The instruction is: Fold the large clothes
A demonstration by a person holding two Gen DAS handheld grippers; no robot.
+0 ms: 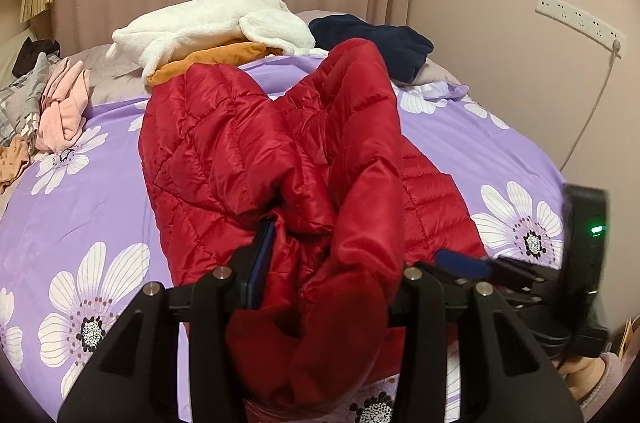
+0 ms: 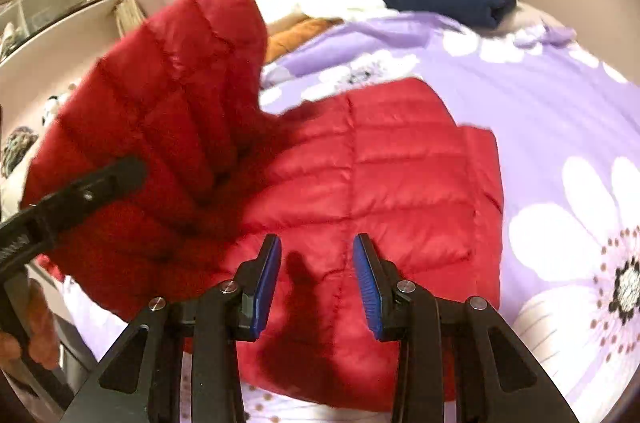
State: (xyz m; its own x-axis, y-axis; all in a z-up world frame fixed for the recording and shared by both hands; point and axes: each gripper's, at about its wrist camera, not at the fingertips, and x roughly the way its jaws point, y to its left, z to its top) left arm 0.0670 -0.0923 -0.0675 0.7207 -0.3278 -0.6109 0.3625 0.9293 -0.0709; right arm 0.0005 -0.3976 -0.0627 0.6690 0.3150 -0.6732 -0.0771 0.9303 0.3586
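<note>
Both fingers: left gripper (image 1: pixel 324 263) pinches red jacket (image 1: pixel 248 151); right gripper (image 2: pixel 316 279) spread above it.

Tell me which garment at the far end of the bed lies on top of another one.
The white fleece. It rests over the orange garment, which shows from beneath it. The navy one lies apart, to its right, directly on the bed.

Bare purple sheet (image 2: pixel 560 111) right of red jacket (image 2: pixel 380 183)

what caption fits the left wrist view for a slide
Left gripper shut on a bunched fold of the red puffer jacket, lifted over the purple floral bedsheet.
</note>
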